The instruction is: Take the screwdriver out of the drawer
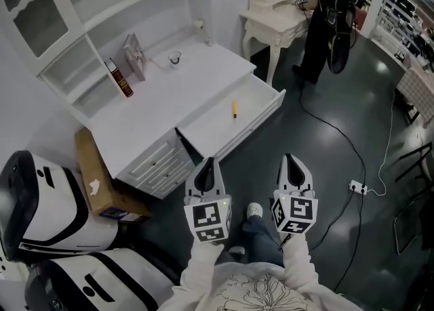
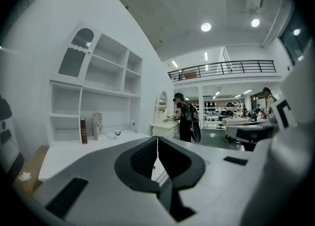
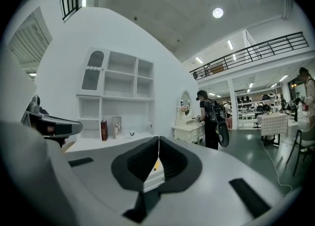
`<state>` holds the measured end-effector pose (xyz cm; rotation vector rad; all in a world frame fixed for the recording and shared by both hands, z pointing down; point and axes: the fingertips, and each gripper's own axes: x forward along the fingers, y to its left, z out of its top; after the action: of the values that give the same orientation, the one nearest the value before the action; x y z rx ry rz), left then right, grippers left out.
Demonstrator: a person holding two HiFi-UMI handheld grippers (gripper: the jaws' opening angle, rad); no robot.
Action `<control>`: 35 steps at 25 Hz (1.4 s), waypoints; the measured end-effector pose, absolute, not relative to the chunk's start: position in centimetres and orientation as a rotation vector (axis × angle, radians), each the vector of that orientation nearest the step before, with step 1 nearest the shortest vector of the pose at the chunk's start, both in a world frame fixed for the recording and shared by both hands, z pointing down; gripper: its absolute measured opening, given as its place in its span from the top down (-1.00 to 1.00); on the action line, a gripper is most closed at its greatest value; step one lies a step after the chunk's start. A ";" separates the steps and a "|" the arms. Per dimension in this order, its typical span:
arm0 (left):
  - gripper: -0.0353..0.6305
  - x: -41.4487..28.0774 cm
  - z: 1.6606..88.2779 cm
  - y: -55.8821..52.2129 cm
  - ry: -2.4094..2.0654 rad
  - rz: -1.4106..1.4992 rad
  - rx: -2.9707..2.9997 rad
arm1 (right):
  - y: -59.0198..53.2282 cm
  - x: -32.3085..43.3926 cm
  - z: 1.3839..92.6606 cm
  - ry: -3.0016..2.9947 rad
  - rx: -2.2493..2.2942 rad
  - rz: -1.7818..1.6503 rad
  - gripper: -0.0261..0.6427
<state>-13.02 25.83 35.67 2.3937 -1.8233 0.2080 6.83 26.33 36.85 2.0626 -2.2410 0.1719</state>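
A yellow screwdriver (image 1: 234, 109) lies in the open white drawer (image 1: 261, 110) of the white desk (image 1: 156, 106). In the right gripper view the screwdriver (image 3: 156, 166) shows as a yellow bit seen through the gap below the jaw tips. Both grippers hover over the dark floor in front of the drawer, apart from it. My left gripper (image 1: 209, 161) (image 2: 157, 139) is shut and holds nothing. My right gripper (image 1: 289, 158) (image 3: 158, 139) is beside it, jaws also together and empty.
On the desk stand a red book (image 1: 119, 77), a picture frame (image 1: 135, 56) and a small cup (image 1: 175, 58). A cardboard box (image 1: 98, 182) and white-and-black machines (image 1: 47, 201) sit left. A person (image 1: 324, 18) stands by a dressing table; a cable with a power strip (image 1: 357, 187) lies on the floor at right.
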 end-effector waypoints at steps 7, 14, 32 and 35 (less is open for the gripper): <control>0.87 -10.8 35.3 18.4 -1.883 0.190 2.353 | 17.8 9.4 35.9 -2.302 2.027 0.149 0.91; 0.87 -8.3 34.5 10.4 -1.948 0.183 2.306 | 8.8 11.5 35.3 -2.372 1.951 0.151 0.91; 0.87 -4.9 37.8 0.5 -1.958 0.293 2.214 | -2.5 13.6 39.0 -2.422 1.831 0.279 0.91; 0.87 -5.4 38.5 -1.1 -1.954 0.294 2.204 | -4.0 13.3 39.7 -2.413 1.832 0.294 0.91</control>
<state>-5.39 -1.07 38.50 2.2038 -1.9542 0.2942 13.28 -3.99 39.67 1.8317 -2.4132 0.2940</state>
